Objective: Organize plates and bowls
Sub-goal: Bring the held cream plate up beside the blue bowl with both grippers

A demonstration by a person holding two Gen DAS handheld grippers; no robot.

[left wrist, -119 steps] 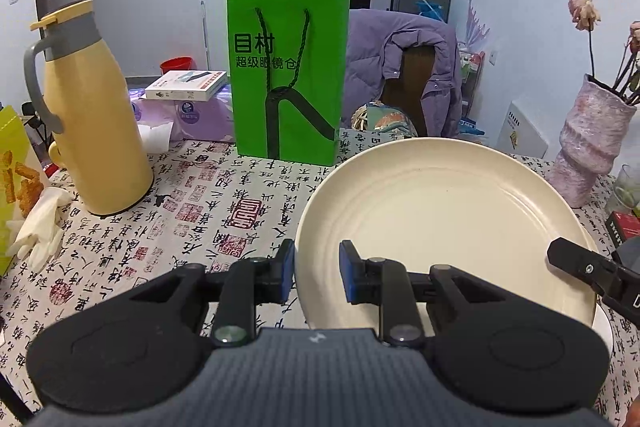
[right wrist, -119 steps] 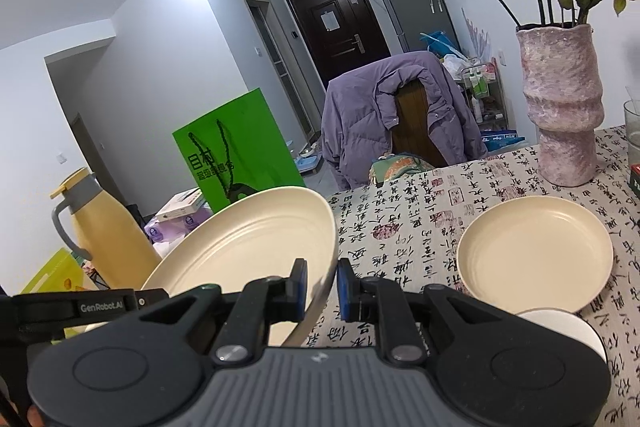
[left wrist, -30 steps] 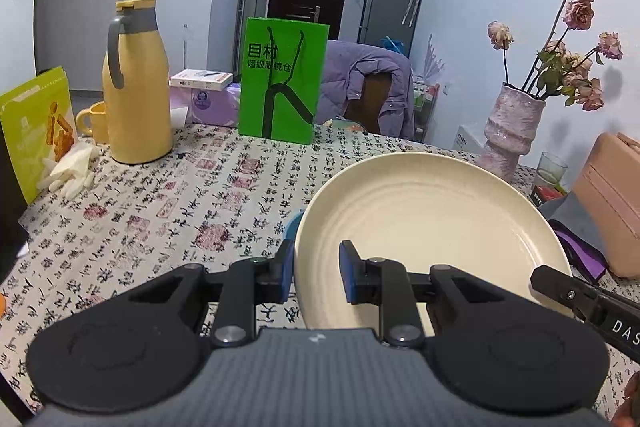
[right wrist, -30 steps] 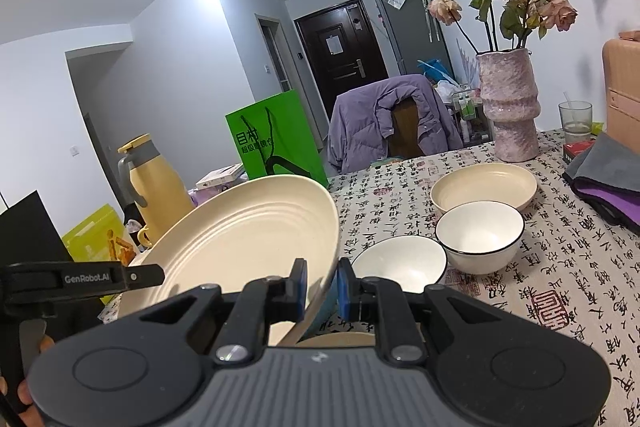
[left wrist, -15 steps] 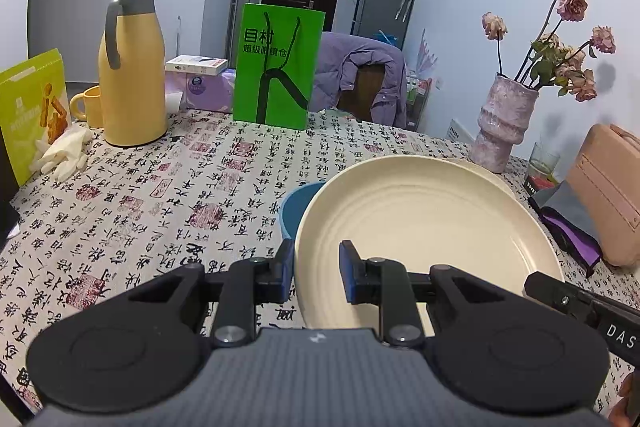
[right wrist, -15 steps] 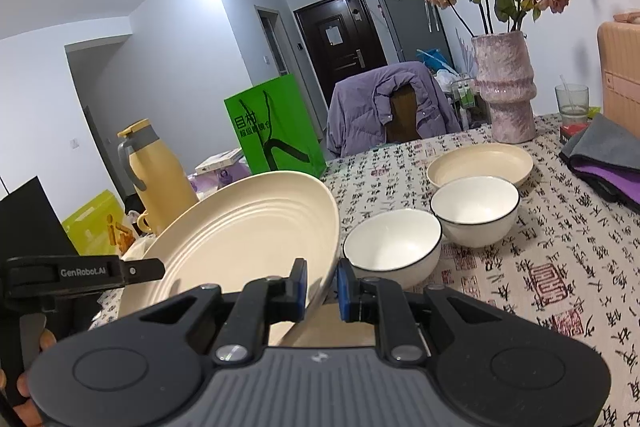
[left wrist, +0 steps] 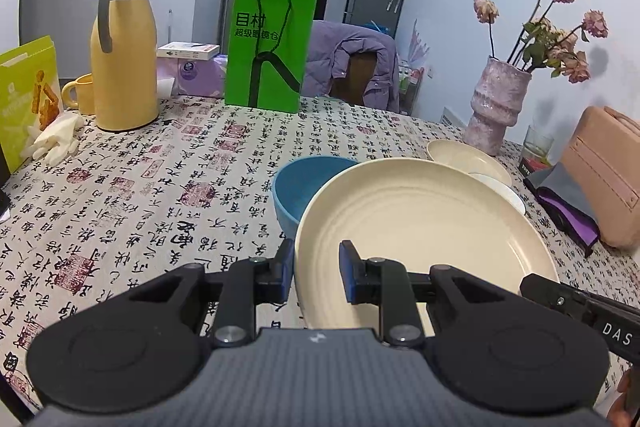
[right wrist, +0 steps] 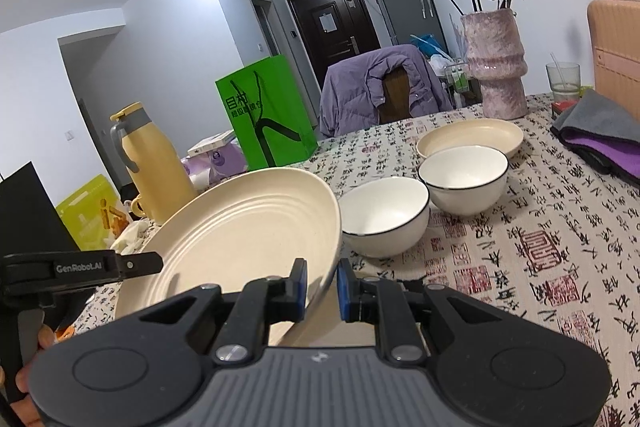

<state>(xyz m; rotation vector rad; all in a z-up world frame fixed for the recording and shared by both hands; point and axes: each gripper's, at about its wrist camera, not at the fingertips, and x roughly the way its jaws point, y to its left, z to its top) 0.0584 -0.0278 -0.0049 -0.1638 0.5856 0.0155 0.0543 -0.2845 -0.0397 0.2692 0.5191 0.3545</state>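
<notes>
Two grippers on one big cream plate (left wrist: 424, 227): my left gripper (left wrist: 314, 273) is pinched narrow on its near-left rim, my right gripper (right wrist: 322, 285) pinched narrow on the opposite rim. The plate hangs between them, tilted, far edge up in the right wrist view.

Change over the last seconds: the plate has come down. A second ago it blocked most of what lay ahead; now the blue bowl (left wrist: 304, 187) shows just past my left gripper's tips, partly behind the plate rim. Four seconds ago the green bag (left wrist: 268, 51) stood close in front; now it is well ahead. My read: transport is done and this is the lowering phase.

Room ahead of the right gripper: a white bowl (right wrist: 384, 219) sits just past the plate's edge, a second white bowl (right wrist: 464, 179) beyond it, then a small cream plate (right wrist: 470, 137) near the vase (right wrist: 496, 67).

- Tight side: the plate rim nearest the first white bowl, and the blue bowl on the left.
- Open side: bare desk (left wrist: 160, 195) to the left of my left gripper.
- Something cream lies under the plate near my right gripper; cannot tell what.
</notes>
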